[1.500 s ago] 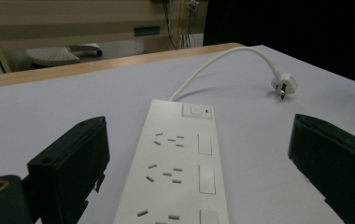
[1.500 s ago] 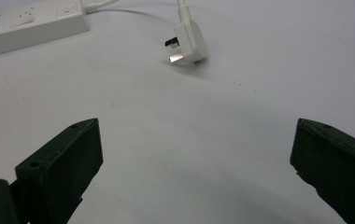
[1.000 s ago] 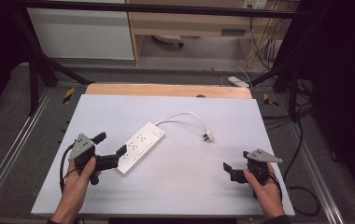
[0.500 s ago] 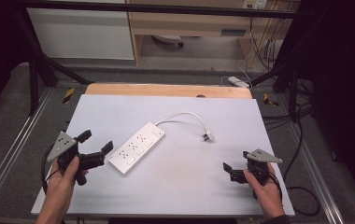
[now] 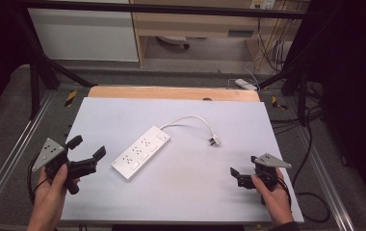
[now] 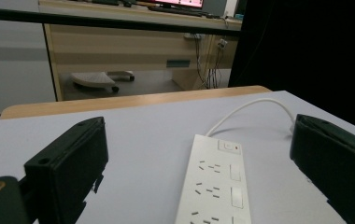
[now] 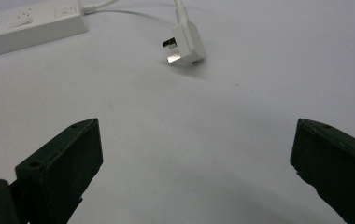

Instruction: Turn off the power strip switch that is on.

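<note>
While both claws hang low over the pale grey bench [image 5: 123,115], neither has hold of anything. The left claw [image 5: 87,148] stands wide apart, its 2 black jaws spread with bare bench between them, and the long white plastic power strip [image 5: 141,151] lies just ahead of it and a little to its right, close but apart from the jaw tips. In the left gripper view that strip [image 6: 215,186] runs away from the claw [image 6: 199,172] between the jaws, nearer the right one, with its rocker switch at the far end and a white cable [image 6: 250,109] curving off beyond.

The right claw [image 5: 239,174] is likewise spread wide and empty. In the right gripper view the white 3-pin plug [image 7: 185,44] lies flat on the bench ahead of the claw [image 7: 196,163], well apart, prongs pointing to its left, and the strip's end [image 7: 31,23] sits farther off, ahead and left.
</note>
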Available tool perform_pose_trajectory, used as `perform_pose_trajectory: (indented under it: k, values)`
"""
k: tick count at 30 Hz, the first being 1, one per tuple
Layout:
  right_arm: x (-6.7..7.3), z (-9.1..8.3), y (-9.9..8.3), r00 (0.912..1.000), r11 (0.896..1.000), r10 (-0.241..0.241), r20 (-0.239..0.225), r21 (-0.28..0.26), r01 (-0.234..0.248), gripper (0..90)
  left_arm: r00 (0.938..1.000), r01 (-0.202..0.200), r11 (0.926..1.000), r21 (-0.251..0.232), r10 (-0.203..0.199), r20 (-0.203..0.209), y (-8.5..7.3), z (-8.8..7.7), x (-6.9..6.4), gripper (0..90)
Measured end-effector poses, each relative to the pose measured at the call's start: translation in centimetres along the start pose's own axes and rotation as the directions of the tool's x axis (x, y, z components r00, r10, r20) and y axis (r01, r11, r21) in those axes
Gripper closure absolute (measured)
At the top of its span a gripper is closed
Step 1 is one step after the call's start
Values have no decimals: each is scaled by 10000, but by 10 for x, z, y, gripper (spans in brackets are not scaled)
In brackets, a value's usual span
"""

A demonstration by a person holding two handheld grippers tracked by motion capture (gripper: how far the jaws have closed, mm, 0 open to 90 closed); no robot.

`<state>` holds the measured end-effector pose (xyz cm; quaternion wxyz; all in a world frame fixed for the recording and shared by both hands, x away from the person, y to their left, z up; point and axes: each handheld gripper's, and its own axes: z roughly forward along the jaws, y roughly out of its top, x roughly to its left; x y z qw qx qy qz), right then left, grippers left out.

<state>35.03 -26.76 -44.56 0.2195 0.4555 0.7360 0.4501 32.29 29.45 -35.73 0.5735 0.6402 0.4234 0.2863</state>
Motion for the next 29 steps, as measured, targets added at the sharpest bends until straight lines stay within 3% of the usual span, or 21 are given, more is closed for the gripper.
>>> perform_pose_trajectory:
  k: [13, 20, 24, 29]
  values:
    - [0, 0, 0, 10000, 10000, 8, 21, -14, -8, 28, 9993, 275, 9996, -3, -275, -246, -8, -13, 12, 42]
    - [0, 0, 0, 10000, 10000, 7, 28, -12, -7, 28, 9982, 451, 9989, 123, -446, -392, -19, -17, 23, 40]
    - [-1, 0, 0, 10000, 10000, -2, 52, -16, 2, 28, 9981, 467, 9969, 632, -441, -419, -37, -14, 27, 41]
    - [-2, 0, -1, 9994, 9999, 0, 333, 114, -4, 29, 9989, 385, 9874, 1532, -337, -337, -61, -7, 25, 49]
